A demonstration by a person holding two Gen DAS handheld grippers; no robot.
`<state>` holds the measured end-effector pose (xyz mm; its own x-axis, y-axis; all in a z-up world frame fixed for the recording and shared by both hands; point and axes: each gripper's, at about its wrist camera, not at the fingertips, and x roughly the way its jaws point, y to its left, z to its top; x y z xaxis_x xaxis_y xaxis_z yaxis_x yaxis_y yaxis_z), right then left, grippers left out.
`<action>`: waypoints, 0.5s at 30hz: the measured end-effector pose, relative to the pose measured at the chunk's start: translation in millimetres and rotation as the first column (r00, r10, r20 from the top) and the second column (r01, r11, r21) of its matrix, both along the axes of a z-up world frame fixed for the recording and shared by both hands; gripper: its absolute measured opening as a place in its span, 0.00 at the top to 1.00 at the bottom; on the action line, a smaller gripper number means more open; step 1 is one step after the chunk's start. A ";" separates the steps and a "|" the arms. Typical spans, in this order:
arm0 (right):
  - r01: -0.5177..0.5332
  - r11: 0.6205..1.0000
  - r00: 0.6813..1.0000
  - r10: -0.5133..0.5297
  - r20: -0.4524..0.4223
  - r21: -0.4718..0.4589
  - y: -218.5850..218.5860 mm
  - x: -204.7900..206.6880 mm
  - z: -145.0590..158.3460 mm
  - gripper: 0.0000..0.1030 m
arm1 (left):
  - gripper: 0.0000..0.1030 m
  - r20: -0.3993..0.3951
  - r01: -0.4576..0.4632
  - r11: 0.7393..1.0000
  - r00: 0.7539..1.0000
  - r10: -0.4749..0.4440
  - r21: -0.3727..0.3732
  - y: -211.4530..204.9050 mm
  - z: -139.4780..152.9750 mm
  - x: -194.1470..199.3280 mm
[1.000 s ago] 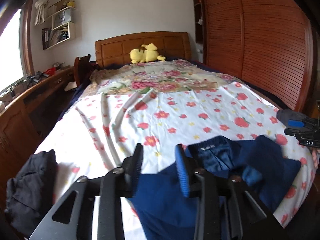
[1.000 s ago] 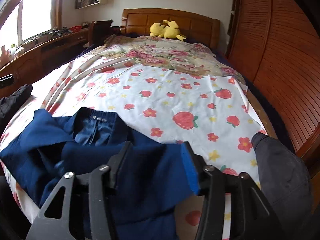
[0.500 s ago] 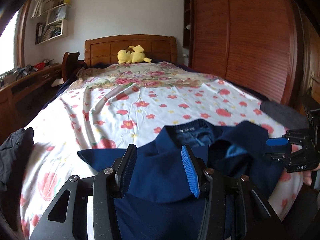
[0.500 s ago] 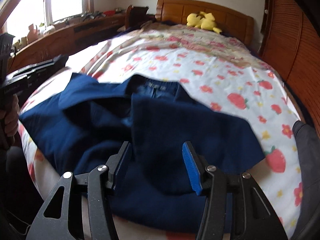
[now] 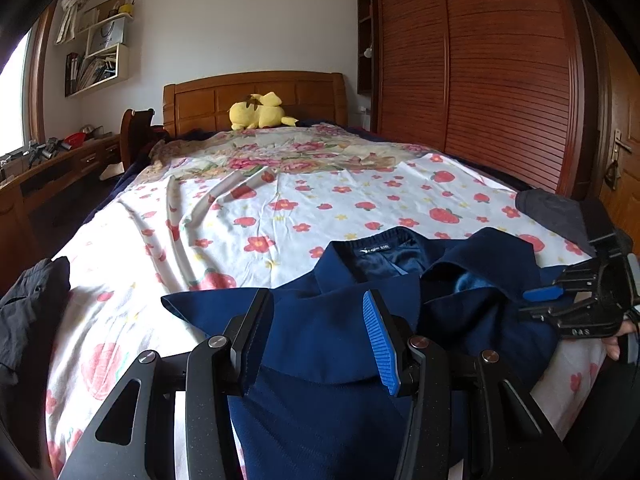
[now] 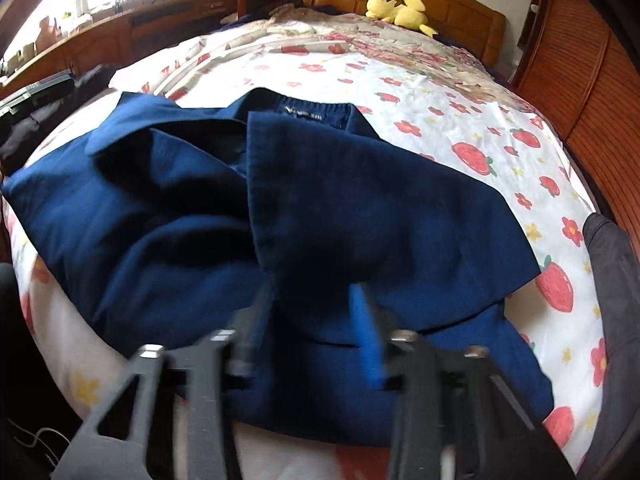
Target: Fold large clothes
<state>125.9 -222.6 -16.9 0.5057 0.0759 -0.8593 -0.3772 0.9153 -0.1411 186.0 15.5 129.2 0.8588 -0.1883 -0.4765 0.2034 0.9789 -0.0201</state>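
I hold my left gripper (image 5: 318, 338) low over the near left part of the navy blue jacket with a dark label at its collar (image 5: 332, 344). Its jaws have just been opening a little; they stand apart with the cloth's folded edge lying between them, and I cannot see the pads pressing on it, so I count it released.

My right gripper (image 6: 312, 320) points steeply down at the near right part of the same jacket. Its jaws have just been closing and are blurred; navy cloth shows in the narrowed gap, but I cannot tell whether the pads have clenched on it. From the left wrist view this gripper appears at the far right edge, with my fingers (image 5: 612, 346) showing behind it.

The jacket lies spread across the near end of the bed, on the white sheet printed with red strawberries and flowers (image 5: 320, 204), collar toward the far side. A crumpled black garment (image 5: 28, 308) sits at the near left edge, a dark grey garment (image 6: 612, 264) at the right edge. A yellow plush toy (image 5: 258, 112) rests against the far wooden headboard (image 5: 208, 96).
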 end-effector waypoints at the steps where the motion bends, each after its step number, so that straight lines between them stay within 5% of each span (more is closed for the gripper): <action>1: -0.007 1.000 1.000 0.007 -0.007 0.005 -0.7 2.0 0.8 0.87 | 0.53 0.001 -0.001 1.000 1.000 0.001 -0.001 1.0 -5.4 -2.6; 4: -0.008 1.000 1.000 0.009 0.019 -0.019 -2.0 10.4 10.8 0.95 | 0.53 0.000 -0.003 1.000 1.000 0.003 -0.004 3.3 -8.2 -3.4; 15: 0.047 0.990 0.983 -0.023 0.183 -0.131 6.5 106.7 65.0 0.97 | 0.53 0.001 -0.016 1.000 1.000 0.016 -0.013 8.3 -8.6 -4.7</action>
